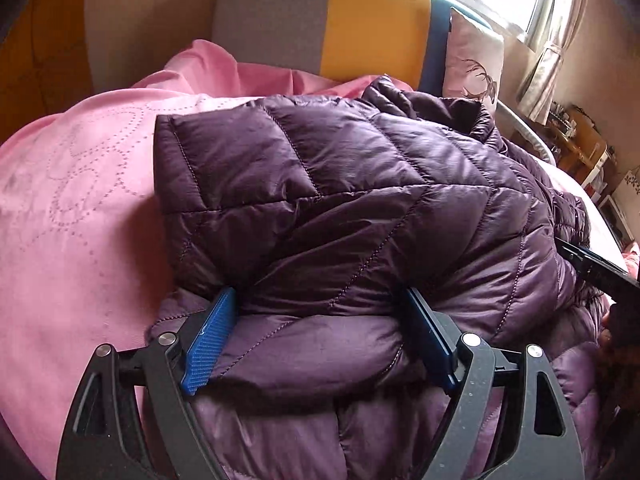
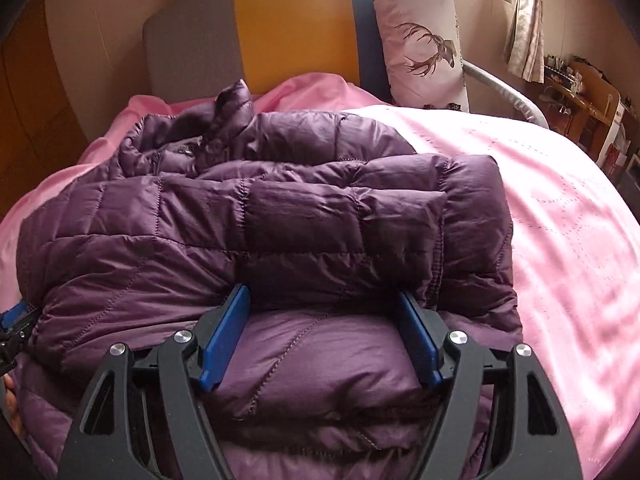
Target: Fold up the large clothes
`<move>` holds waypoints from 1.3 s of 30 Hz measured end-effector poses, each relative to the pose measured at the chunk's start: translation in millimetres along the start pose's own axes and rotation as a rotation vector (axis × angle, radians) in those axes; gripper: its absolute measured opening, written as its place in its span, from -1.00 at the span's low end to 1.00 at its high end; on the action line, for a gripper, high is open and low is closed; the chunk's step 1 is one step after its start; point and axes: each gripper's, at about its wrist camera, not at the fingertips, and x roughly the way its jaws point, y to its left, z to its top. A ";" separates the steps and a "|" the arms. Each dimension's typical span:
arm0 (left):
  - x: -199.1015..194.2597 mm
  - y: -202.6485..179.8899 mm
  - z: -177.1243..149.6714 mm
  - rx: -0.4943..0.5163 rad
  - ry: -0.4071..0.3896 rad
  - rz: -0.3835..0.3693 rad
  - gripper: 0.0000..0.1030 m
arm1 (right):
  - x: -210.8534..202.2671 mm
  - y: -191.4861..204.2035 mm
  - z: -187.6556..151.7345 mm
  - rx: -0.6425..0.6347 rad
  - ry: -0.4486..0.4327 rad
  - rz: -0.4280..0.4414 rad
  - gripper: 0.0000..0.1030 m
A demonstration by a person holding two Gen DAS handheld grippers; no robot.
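Purple quilted down jacket [image 1: 360, 208], partly folded on the pink bed [image 1: 80, 208] below the headboard [image 2: 288, 28]; left gripper [image 1: 320, 344] and right gripper [image 2: 320, 340] both spread, straddling its near fold without pinching. Light, puffy, slippery: best grasped at stitched seams

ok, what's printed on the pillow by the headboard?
A brown deer head with antlers on the pale pillow; clearest in the right wrist view.
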 end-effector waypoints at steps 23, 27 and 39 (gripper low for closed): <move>11.2 13.3 63.0 -0.068 -0.050 0.090 0.60 | 10.8 46.7 53.5 -0.054 -0.045 -0.041 0.80; 23.9 14.0 48.3 -0.054 -0.067 0.096 0.61 | 26.7 45.6 41.3 -0.082 -0.051 -0.041 0.81; -22.9 -0.6 35.4 -0.035 -0.103 0.138 0.62 | 14.0 42.3 37.8 -0.052 -0.037 -0.028 0.96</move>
